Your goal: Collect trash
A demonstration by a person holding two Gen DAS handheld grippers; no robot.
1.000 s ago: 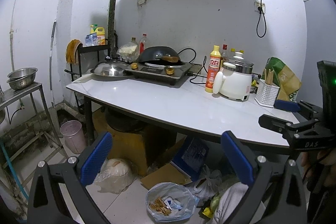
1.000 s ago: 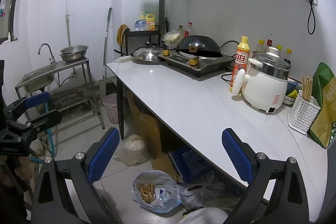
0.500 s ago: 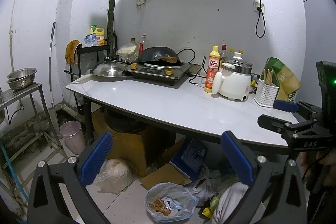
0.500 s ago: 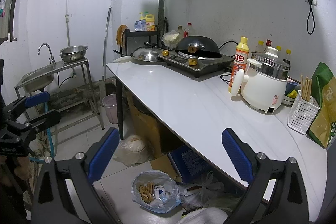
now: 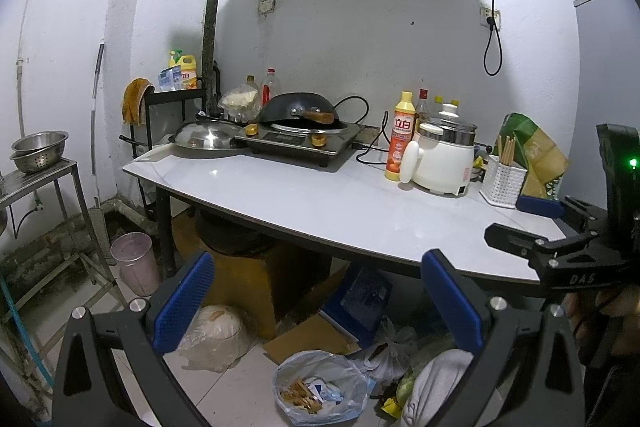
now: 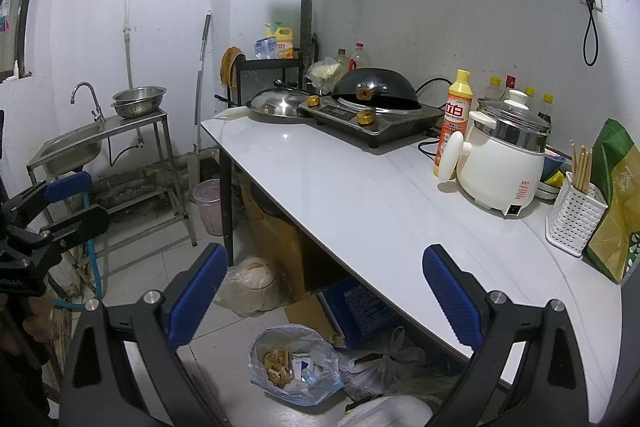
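We see a glossy, smooth white tabletop point(image 6: 360, 195) ahead of our fingers. Past it sit a shiny metal lid point(image 6: 276, 105) and a dark matt wok point(image 6: 376, 89). The cooker point(image 6: 500, 163) looks like glossy white plastic. Below our tips, a thin crinkled clear plastic bag point(image 6: 294, 365) lies on smooth floor tiles point(image 6: 160, 267). Brown cardboard point(image 5: 304, 339) looks matt. Our finger pads point(image 6: 198, 301) are blue and ribbed.

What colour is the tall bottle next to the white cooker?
Yellow and orange, with a yellow cap: the bottle shows best in the right wrist view, beside the cooker.
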